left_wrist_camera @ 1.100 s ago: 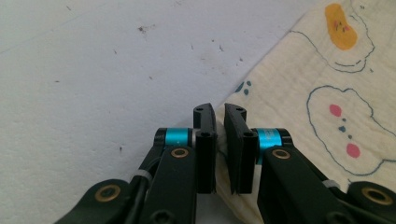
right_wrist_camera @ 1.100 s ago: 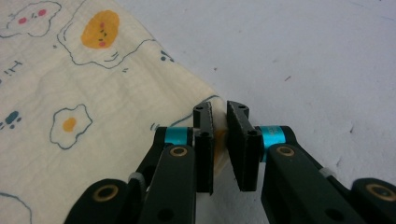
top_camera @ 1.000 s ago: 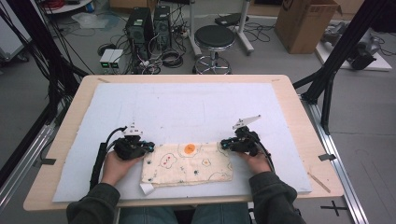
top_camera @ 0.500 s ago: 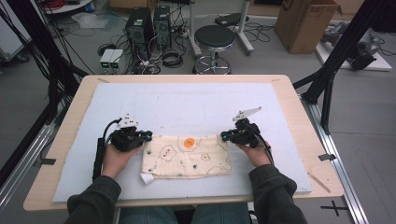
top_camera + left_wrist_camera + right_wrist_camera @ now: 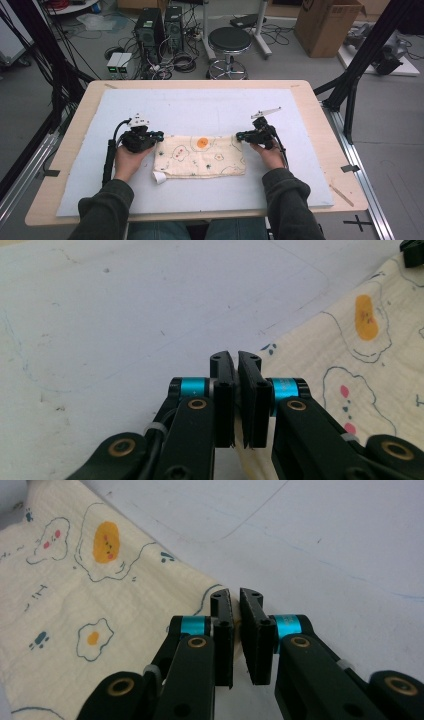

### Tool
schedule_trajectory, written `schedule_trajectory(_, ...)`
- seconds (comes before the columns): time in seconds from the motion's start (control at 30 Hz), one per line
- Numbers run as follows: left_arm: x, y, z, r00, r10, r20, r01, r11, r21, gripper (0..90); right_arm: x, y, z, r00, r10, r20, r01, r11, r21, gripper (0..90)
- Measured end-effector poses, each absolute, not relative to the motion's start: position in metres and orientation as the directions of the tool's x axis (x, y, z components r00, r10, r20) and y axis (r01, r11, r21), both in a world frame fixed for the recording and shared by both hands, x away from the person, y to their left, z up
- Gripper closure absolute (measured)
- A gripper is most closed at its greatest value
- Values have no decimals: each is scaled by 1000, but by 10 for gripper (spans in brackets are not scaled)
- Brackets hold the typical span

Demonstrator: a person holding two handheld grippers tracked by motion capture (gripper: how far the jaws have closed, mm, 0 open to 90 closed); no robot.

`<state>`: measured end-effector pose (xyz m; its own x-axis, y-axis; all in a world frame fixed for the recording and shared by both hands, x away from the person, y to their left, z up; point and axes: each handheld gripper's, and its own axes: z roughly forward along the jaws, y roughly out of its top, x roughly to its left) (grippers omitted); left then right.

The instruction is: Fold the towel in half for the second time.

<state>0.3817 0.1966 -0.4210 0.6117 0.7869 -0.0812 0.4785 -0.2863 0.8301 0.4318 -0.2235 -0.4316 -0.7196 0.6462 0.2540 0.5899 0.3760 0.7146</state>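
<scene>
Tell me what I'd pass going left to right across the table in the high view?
Bare white mat → left claw → egg-print cloth → right claw → bare white mat again → wooden table edge.
</scene>
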Motion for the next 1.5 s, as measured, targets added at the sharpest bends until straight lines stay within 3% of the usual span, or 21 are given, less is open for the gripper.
schedule_trajectory(0.77, 350, 203, -415, 671, 740, -48, 382, -290, 877, 848, 410, -228, -416, -758, 593, 272, 540, 337, 771, 841)
schedule_trajectory(1.5, 316, 199, -412, 756, 653, 49, 306, -418, 855, 842, 375, -236, -417, -803, 538, 257, 501, 377, 779, 840)
